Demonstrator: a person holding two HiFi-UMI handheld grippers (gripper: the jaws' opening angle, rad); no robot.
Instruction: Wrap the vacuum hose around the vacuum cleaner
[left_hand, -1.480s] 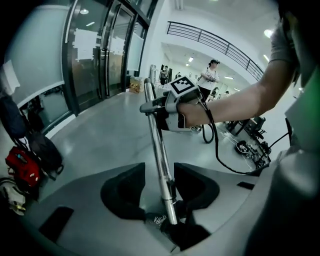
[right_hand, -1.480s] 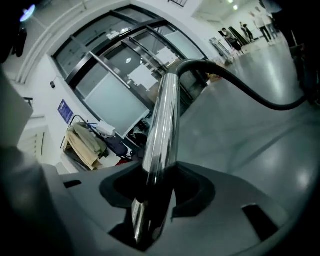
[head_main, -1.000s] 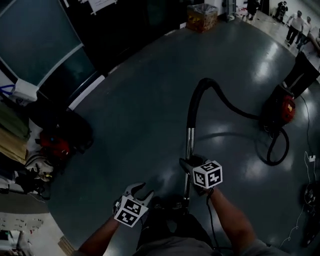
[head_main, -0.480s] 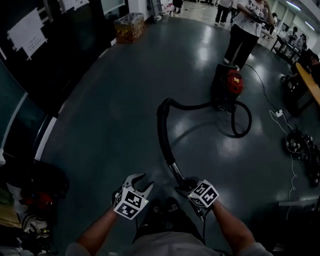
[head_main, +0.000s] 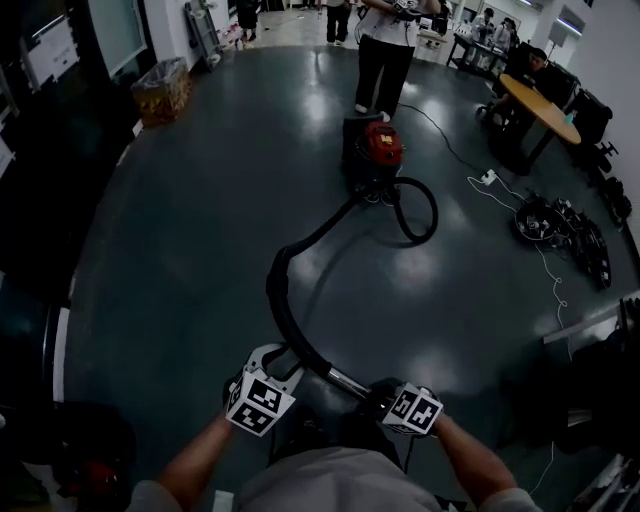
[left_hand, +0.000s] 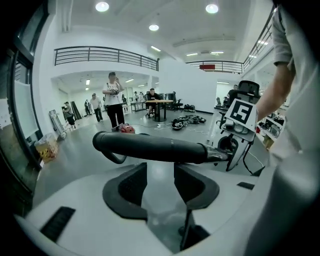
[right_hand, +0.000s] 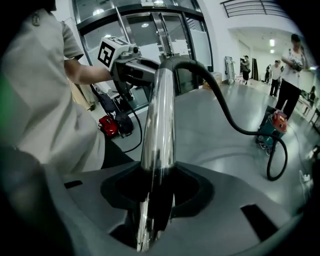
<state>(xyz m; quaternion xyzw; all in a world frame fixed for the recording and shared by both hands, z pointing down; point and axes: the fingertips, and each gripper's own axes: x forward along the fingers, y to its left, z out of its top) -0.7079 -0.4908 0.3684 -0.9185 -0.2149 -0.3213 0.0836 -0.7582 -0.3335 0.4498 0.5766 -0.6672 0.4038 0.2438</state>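
The red and black vacuum cleaner (head_main: 375, 150) stands on the floor ahead, also small in the right gripper view (right_hand: 272, 127). Its black hose (head_main: 285, 260) loops beside it, runs toward me and bends into a chrome wand (head_main: 348, 381). My right gripper (head_main: 385, 395) is shut on that wand (right_hand: 159, 120), which runs up between its jaws (right_hand: 157, 185). My left gripper (head_main: 278, 358) is open just beside the hose bend. In the left gripper view the hose (left_hand: 150, 147) crosses just beyond the open jaws (left_hand: 160, 170), with nothing between them.
A person (head_main: 385, 50) stands right behind the vacuum cleaner. A round table (head_main: 535, 100) and a heap of cables (head_main: 560, 220) are at the right, with a power strip (head_main: 487, 178) on its cord. A bin (head_main: 165, 90) stands far left. Dark glass walls line the left.
The head view has swung round, so the vacuum cleaner now lies straight ahead. The wand has tipped from upright to crosswise, and the right gripper has dropped lower with it.
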